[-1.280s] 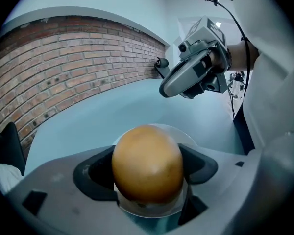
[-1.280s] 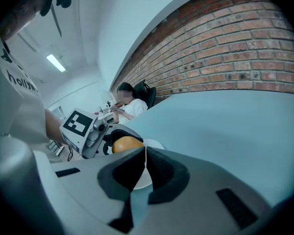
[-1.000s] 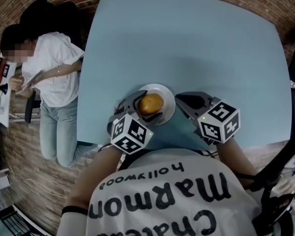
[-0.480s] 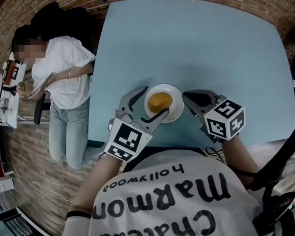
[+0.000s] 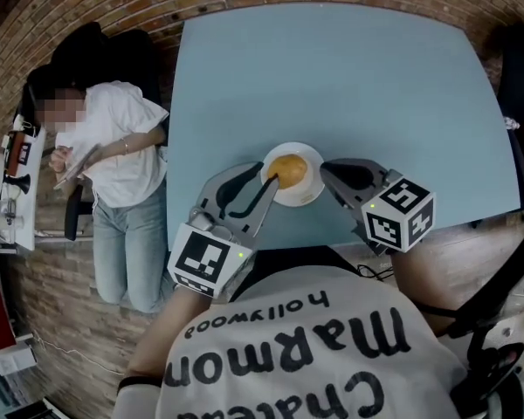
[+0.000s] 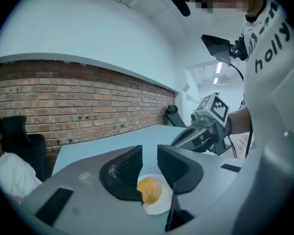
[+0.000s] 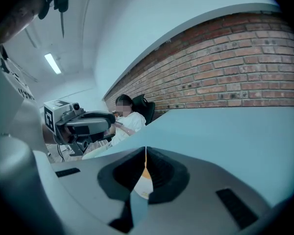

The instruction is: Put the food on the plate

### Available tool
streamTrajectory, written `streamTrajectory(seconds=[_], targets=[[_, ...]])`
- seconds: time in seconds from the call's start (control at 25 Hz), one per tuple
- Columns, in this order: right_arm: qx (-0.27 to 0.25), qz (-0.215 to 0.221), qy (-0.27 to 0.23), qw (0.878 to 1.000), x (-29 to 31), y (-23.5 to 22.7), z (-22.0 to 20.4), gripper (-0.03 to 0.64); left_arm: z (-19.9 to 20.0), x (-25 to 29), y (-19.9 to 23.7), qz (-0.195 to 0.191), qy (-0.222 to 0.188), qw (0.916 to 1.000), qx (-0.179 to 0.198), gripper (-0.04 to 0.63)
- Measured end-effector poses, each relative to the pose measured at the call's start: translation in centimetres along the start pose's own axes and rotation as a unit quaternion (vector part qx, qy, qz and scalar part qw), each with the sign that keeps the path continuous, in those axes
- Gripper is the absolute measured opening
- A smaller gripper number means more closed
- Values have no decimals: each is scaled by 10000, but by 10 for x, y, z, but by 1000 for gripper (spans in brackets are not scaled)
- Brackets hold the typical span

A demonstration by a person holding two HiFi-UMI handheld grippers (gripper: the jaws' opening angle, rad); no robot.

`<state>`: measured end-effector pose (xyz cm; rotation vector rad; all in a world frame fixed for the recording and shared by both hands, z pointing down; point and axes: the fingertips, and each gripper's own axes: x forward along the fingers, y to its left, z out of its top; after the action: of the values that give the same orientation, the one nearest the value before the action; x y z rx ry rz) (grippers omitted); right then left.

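A round golden bun (image 5: 286, 168) lies on a small white plate (image 5: 307, 190) near the front edge of the light blue table (image 5: 332, 77). My left gripper (image 5: 269, 175) is at the plate's left rim, tips close to the bun; its jaws are closing with nothing between them. In the left gripper view the bun (image 6: 149, 190) and plate (image 6: 160, 208) show below the narrow gap of the left gripper (image 6: 149, 153). My right gripper (image 5: 327, 171) rests just right of the plate, shut and empty. Through the thin slit of the right gripper (image 7: 146, 153) a sliver of bun (image 7: 145, 174) shows.
A person in a white shirt (image 5: 113, 147) sits by the table's left edge, in front of a brick wall (image 5: 87, 7). The blue tabletop stretches far beyond the plate. The table's front edge runs just behind both grippers.
The left gripper's jaws, which stood around the bun on the plate, have drawn back to the left and narrowed. The bun stays on the plate. The right gripper has barely moved.
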<state>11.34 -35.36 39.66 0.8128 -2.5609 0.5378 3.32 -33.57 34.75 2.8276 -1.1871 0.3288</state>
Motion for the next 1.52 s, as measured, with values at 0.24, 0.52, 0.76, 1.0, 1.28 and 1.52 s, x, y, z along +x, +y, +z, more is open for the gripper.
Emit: streamTrajectory(seconds=[0.24, 0.52, 0.76, 1.0, 1.28, 1.52], targets=[[60, -252, -166, 9995, -18, 15, 0, 11, -6, -15, -10, -201, -108, 9987, -463, 32], [1, -298, -348, 9990, -25, 39, 3, 11, -18, -28, -28, -533, -30, 9967, -617, 5], [160, -287, -459, 9984, -30, 51, 2, 11, -15, -38, -35, -671, -203, 9949, -724, 6], [80, -367, -386, 9985, -34, 56, 0, 11, -17, -44, -44, -786, -182, 9946, -658, 6], [119, -413, -322, 9986, -36, 57, -2, 11, -21, -48, -49, -821, -120, 9953, -492, 5], [103, -469, -351, 9982, -33, 58, 0, 11, -29, -53, -37, -625, -110, 9952, -751, 6]])
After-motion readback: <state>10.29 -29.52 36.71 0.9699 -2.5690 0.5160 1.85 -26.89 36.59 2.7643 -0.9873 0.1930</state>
